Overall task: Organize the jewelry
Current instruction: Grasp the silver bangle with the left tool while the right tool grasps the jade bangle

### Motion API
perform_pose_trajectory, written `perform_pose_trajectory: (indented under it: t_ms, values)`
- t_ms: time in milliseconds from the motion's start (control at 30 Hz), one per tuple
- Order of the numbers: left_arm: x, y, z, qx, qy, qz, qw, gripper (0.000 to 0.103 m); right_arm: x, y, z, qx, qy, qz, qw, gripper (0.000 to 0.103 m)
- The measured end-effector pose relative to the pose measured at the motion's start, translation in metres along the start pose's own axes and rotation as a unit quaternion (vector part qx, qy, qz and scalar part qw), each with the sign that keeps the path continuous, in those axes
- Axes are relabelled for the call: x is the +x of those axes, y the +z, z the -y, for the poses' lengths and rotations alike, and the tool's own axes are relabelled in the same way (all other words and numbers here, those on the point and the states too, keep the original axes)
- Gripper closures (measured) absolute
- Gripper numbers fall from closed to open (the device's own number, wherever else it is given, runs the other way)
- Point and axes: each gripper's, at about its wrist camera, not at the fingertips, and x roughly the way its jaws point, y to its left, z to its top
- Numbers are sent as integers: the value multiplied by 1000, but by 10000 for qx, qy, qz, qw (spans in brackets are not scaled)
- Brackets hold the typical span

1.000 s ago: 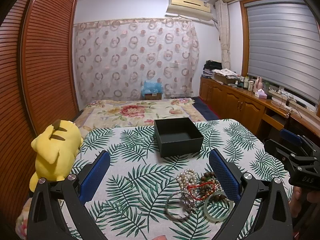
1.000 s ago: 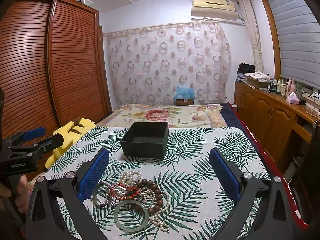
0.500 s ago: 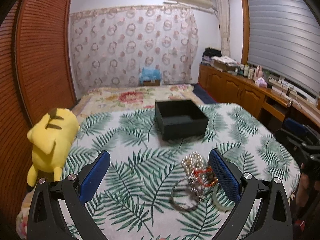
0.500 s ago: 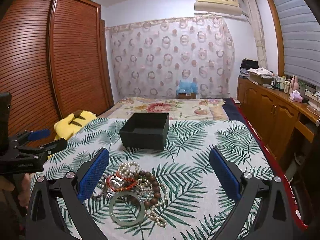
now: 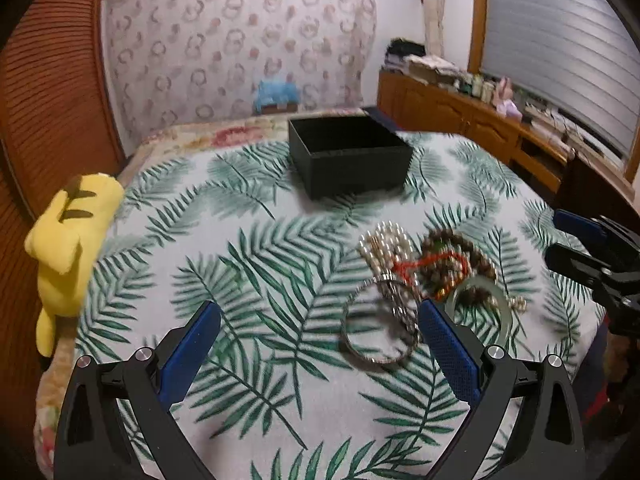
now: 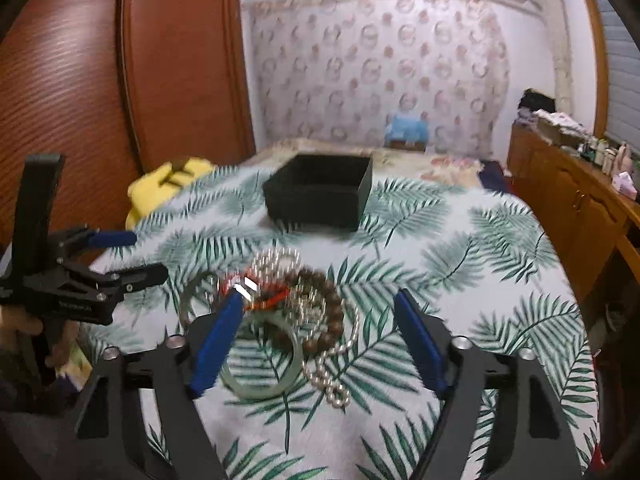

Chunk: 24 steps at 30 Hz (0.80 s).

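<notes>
Closing over the jewelry pile, right claw has jaws still apart, gripping nothing, green bangle between them. Left claw wide apart, empty, silver bangle ahead. Black box sits farther back on leaf-print surface.

Open ground: the leaf-print cloth ahead of my left gripper lies bare up to the black box, and in my right view the cloth right of the jewelry heap is bare too. Obstacles: the heap itself, partly between my right gripper's closing jaws without visibly touching them; the yellow plush toy at the left edge; the box beyond. Each gripper flanks the heap, narrowing side entry.
</notes>
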Motion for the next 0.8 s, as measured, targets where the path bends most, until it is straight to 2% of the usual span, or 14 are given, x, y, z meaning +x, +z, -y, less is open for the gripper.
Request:
perform_pose_trajectory:
  t_ms: [233, 333, 600, 800]
  values:
    - [15, -10, 1, 21, -232, -296, 9993, 8, 24, -16, -10, -275, 364, -540, 9975, 66]
    - [19, -12, 3, 61, -223, -398, 9989, 8, 34, -21, -18, -467, 532, -779, 9944, 82]
    - [26, -15, 4, 57, -338, -521, 9981, 8, 51, -16, -20, -699, 432, -997, 9916, 83]
    - [31, -12, 7, 61, -512, -609, 9968, 8, 60, -15, -20, -866, 401, -1105, 9893, 92]
